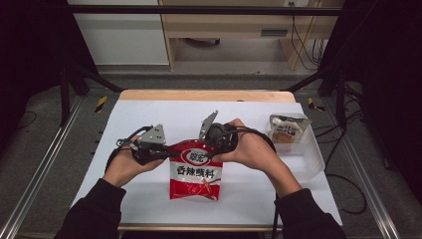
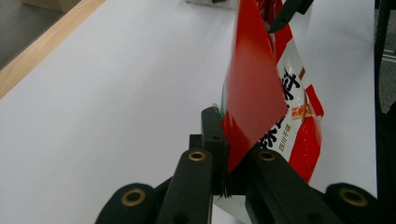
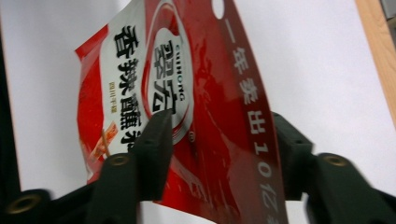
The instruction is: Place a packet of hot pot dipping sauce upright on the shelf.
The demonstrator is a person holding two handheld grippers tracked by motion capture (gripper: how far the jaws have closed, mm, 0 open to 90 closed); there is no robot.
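Red and white foil makes up the seasoning packet [image 1: 196, 170], held above the white table [image 1: 149, 114] between the two grippers, its lower part hanging toward the person. Its front carries a round logo reading 翠宏 with "CUIHONG" in small letters, large black characters 香辣蘸料 beneath, and a strip of white characters along the top seal, partly readable in the right gripper view as 一年卖出10亿; the smaller print stays illegible.

The left gripper [image 2: 223, 154] is clamped tight on the packet's top edge, which the left gripper view shows edge-on. The right gripper [image 3: 219, 149] has its jaws on either side of the packet's upper part; the near jaw lies against the front, the far one sits behind the foil, so contact there is hard to judge. The high view alone shows a clear plastic bin [image 1: 311, 154] at the table's right holding a pale pouch [image 1: 287, 128], its print too small to read.
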